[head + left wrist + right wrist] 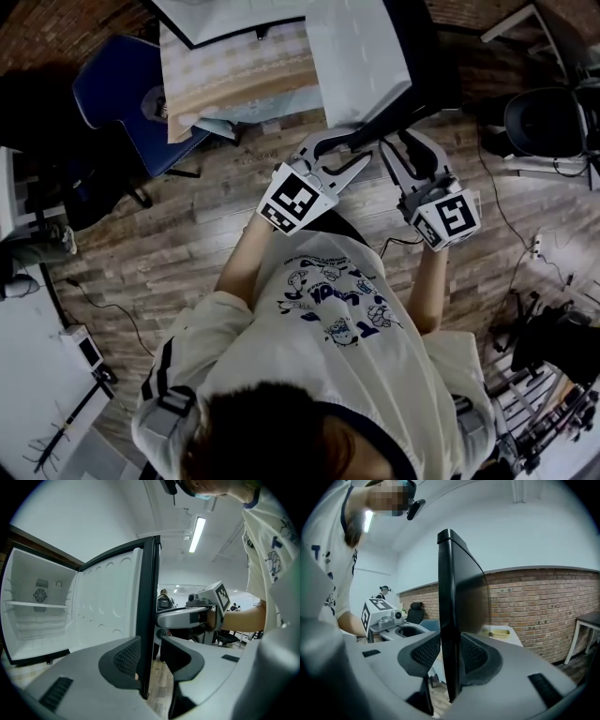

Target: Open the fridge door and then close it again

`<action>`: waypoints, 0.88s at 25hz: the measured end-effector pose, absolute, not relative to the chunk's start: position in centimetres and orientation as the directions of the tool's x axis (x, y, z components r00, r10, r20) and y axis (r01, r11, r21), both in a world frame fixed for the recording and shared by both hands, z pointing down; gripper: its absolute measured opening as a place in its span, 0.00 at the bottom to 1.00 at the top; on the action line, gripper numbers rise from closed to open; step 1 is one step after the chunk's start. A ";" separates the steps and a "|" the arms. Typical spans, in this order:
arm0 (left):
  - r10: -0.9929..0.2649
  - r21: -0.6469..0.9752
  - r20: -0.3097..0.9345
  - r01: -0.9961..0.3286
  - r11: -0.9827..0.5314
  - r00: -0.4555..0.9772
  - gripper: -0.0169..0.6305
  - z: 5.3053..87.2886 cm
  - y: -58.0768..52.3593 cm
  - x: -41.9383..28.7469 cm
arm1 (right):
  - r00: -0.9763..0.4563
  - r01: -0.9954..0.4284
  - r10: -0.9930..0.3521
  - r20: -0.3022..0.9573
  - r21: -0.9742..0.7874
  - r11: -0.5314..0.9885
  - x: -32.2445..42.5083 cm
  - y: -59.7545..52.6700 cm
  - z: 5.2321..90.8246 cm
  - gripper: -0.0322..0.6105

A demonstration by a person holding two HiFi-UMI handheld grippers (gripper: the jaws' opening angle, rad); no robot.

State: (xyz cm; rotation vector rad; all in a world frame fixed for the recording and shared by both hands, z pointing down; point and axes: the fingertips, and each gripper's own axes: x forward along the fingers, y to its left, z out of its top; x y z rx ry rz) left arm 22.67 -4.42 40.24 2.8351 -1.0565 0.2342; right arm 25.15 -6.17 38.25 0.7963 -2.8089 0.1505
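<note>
Right now you are standing at the open fridge door (112, 602), which is swung out at your 12 o'clock, with the white cabinet (37, 611) gaping at about 10 o'clock. Your right hand-held gripper (450, 656) is pinching the door's free edge, both ribbed pads pressing on the dark panel. Your left hand-held gripper (154, 660) is straddling the same edge beside it. Its 9 o'clock pad is touching the white liner, while the other is standing clear with floor showing through the gap, so it is guiding rather than clamping.

Judging by how wide the door is standing, you are facing the closing half of the job. To do it well, you should be letting the right one carry the swing along the hinge's arc, pushing flat rather than twisting the edge. You should also be easing the left one off before the door is meeting the cabinet, so no jaw is getting caught in the seam.

As for writing, no brand is showing on the fridge. The cubes (298, 199) are bearing only black-and-white square patterns, and the blue print on your shirt (333, 305) is coming through too blurred to read.
</note>
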 end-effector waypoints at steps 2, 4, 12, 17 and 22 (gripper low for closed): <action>-0.657 0.045 0.179 -0.673 -0.738 0.732 0.24 40.2 -4.3 21.6 | -0.855 -0.484 -0.461 0.238 -0.048 0.874 23.8 -5.5 38.3 0.26; -0.677 0.048 0.174 -0.693 -0.720 0.715 0.24 40.1 -4.1 20.7 | -0.873 -0.443 -0.421 0.245 -0.042 0.895 22.5 -5.0 38.3 0.23; -0.780 0.052 0.178 -0.797 -0.602 0.600 0.25 40.5 -3.1 15.2 | -0.928 -0.302 -0.283 0.243 -0.043 0.952 17.0 -3.7 38.5 0.19; -0.836 0.058 0.175 -0.853 -0.519 0.520 0.25 40.7 -2.7 11.9 | -0.948 -0.222 -0.206 0.244 -0.039 0.974 13.0 -3.1 38.6 0.19; -0.896 0.063 0.166 -0.911 -0.408 0.413 0.26 40.8 -3.0 8.3 | -0.954 -0.181 -0.168 0.248 -0.030 0.983 9.1 -2.9 38.6 0.19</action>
